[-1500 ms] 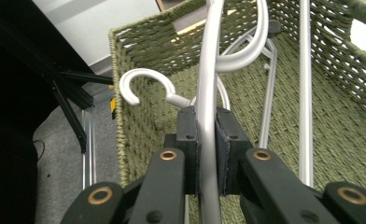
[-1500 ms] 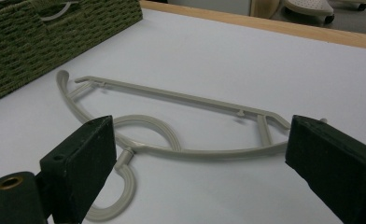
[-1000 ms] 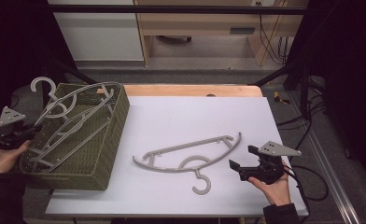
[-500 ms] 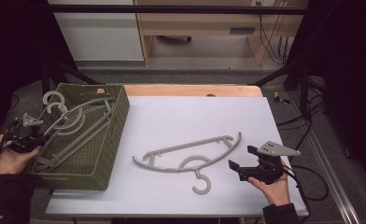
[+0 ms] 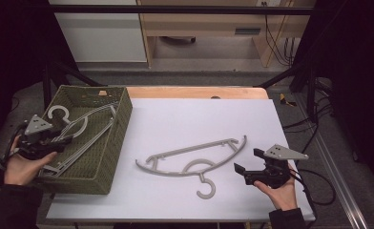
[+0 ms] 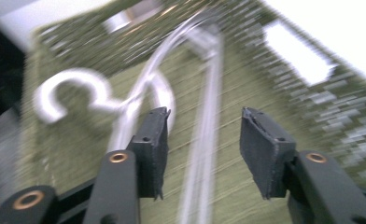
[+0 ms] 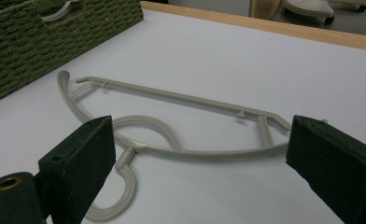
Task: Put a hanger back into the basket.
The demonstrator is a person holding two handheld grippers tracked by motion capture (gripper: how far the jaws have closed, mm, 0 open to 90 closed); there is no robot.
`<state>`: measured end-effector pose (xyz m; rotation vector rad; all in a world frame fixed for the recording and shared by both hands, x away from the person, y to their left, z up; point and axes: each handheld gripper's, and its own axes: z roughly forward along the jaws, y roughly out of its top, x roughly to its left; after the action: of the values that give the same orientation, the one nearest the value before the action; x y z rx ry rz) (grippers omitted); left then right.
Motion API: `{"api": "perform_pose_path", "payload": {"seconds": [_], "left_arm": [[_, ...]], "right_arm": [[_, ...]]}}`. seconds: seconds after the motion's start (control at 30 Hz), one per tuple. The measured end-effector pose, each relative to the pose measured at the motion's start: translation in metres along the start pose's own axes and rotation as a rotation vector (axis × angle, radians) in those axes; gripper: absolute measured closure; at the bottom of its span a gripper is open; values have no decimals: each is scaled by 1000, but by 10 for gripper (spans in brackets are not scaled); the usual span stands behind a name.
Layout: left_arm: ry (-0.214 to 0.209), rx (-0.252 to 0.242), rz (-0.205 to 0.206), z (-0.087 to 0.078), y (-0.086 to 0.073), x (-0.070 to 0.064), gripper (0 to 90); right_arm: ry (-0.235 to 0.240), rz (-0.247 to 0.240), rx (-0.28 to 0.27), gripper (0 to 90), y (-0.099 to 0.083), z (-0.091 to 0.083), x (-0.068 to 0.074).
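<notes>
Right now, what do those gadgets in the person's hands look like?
Both grippers, left and right, are black with two flat-padded jaws, brass-coloured rivets and a grey three-cornered plate on top. A black cable trails from the right one. The person wears dark sleeves.

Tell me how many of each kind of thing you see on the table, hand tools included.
Grey plastic hangers: 2, one on the table, one in the basket
Green woven basket: 1
Handheld grippers: 2, left gripper, right gripper
Total: 5
</notes>
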<state>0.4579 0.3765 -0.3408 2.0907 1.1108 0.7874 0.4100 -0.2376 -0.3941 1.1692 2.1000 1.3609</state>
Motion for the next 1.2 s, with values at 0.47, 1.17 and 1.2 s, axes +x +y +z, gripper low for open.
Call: {"api": "perform_pose_path", "payload": {"seconds": [0.47,1.17,1.2], "left_arm": [[-231,-164,161,16,38,-125,286],[-487,-28,262,84,29,-226,178],[-488,-22,270,86,28,-228,176]], "right_arm": [[2,-8,1,81,0,-1,0],[-3,-20,11,78,-2,2,1],[-2,-20,11,77,-2,2,1]]}}
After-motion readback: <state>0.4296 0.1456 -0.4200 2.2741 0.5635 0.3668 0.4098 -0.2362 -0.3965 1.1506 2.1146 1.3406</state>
